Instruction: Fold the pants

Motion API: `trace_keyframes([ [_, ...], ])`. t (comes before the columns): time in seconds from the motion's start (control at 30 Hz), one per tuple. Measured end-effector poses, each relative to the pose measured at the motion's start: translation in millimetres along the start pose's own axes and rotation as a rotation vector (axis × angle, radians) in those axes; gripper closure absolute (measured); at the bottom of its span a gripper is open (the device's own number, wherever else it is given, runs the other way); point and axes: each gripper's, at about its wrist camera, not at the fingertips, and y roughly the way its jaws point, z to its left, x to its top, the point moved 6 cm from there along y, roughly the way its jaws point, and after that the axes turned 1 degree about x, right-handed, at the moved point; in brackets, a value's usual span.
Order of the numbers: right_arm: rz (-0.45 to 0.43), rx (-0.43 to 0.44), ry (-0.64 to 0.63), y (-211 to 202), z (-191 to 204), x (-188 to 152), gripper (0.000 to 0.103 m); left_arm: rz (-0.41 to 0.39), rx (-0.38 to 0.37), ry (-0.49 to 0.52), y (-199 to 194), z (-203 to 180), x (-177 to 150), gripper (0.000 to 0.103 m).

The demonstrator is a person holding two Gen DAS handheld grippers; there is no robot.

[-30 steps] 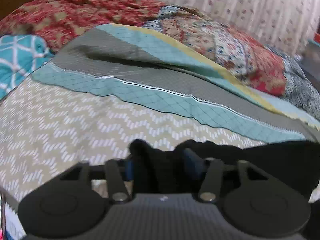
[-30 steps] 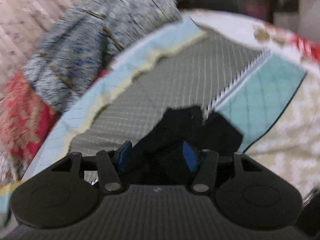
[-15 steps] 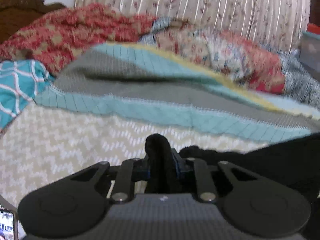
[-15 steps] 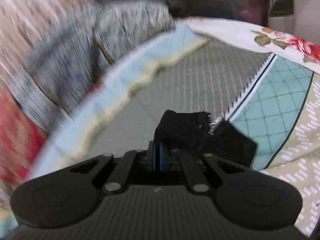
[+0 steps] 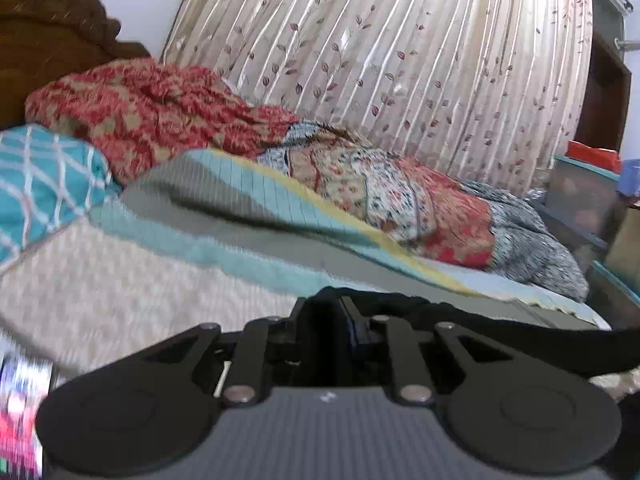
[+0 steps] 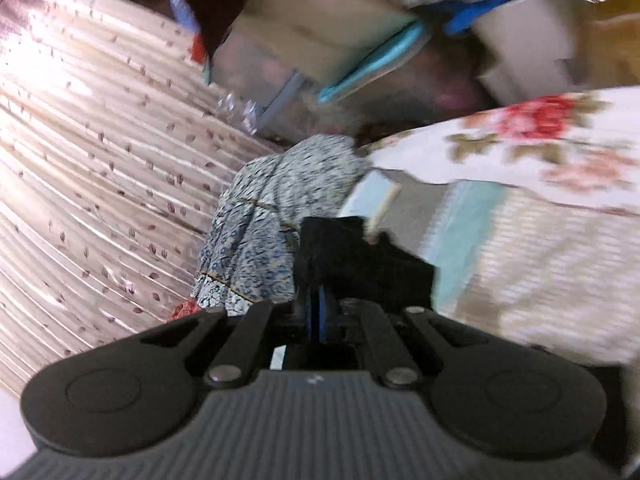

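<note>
Patchwork bedspread [image 5: 248,216], leaf-print curtain [image 5: 420,80] behind — carved wooden headboard [image 5: 48,60]

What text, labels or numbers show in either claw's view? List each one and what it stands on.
None can be read.
Phone screen, at the left wrist view's lower left edge: colourful but blurred, nothing legible.
Small white mark on the left claw's body: too small to read.

Black cloth pants [image 5: 500,344]; a grey, teal and beige zigzag bedspread [image 5: 140,304]; a crumpled red-patterned quilt [image 5: 152,112]; a cream leaf-print pleated curtain [image 5: 400,60] at upper right.
</note>
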Motion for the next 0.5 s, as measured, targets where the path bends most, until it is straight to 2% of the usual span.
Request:
trace_keyframes([
  [0.07, -0.004, -0.029, 0.027, -36, -38, -8, 0.097, 0.028, -0.011, -0.018, -17, 5, -22, 0.087],
  [0.17, 0.013, -0.127, 0.075, -70, -104, -24, 0.097, 0.119, -0.018, -0.034, -32, 11, -61, 0.086],
  [0.3, 0.071, -0.340, 0.169, -84, -179, -58, 0.087, 0.230, 0.043, -0.040, -35, 23, -103, 0.079],
  [0.37, 0.050, -0.287, 0.257, -90, -194, -61, 0.083, 0.242, 0.041, -0.081, -42, 29, -109, 0.074],
  [0.43, 0.016, -0.262, 0.330, -99, -194, -60, 0.069, 0.235, 0.036, -0.132, -54, 36, -106, 0.062],
  [0.47, -0.003, -0.251, 0.330, -103, -189, -59, 0.059, 0.227, 0.035, -0.150, -60, 38, -106, 0.059],
  [0.5, -0.011, -0.246, 0.309, -107, -187, -54, 0.058, 0.221, 0.033, -0.171, -65, 42, -103, 0.059],
])
